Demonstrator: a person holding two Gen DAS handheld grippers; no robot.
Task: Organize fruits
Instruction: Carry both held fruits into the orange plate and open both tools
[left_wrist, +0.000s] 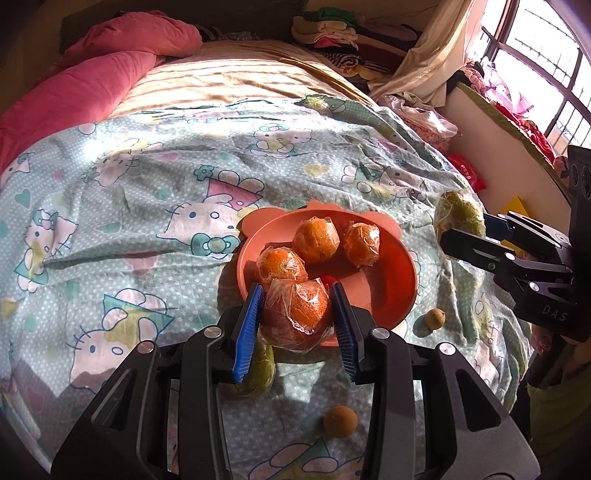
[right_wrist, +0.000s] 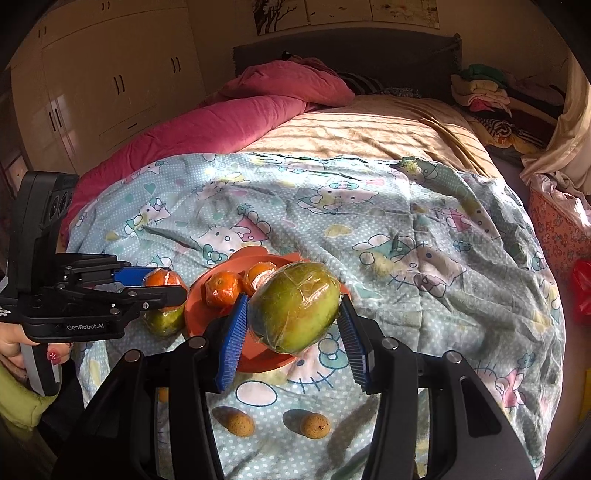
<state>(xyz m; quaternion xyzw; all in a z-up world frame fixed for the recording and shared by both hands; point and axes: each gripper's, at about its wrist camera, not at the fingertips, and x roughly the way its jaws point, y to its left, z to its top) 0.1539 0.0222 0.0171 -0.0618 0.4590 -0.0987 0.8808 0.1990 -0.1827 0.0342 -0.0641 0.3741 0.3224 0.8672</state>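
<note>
My left gripper (left_wrist: 297, 314) is shut on a plastic-wrapped orange (left_wrist: 297, 314) and holds it over the near rim of an orange-pink plate (left_wrist: 384, 280). Three wrapped oranges (left_wrist: 316, 240) lie on the plate. A green mango (left_wrist: 258, 373) lies on the sheet under my left fingers. My right gripper (right_wrist: 293, 317) is shut on a wrapped green mango (right_wrist: 293, 312) above the plate's right edge (right_wrist: 258, 360). It shows at the right of the left wrist view (left_wrist: 460, 225). The left gripper (right_wrist: 162, 286) shows at the left of the right wrist view.
Two small brown round fruits (right_wrist: 240, 424) (right_wrist: 314, 425) lie on the Hello Kitty sheet (right_wrist: 424, 258) near me. A pink duvet (right_wrist: 229, 125) lies at the bed's far left. Stacked clothes (right_wrist: 484, 92) sit at the far right. A cabinet edge (left_wrist: 491, 155) stands right of the bed.
</note>
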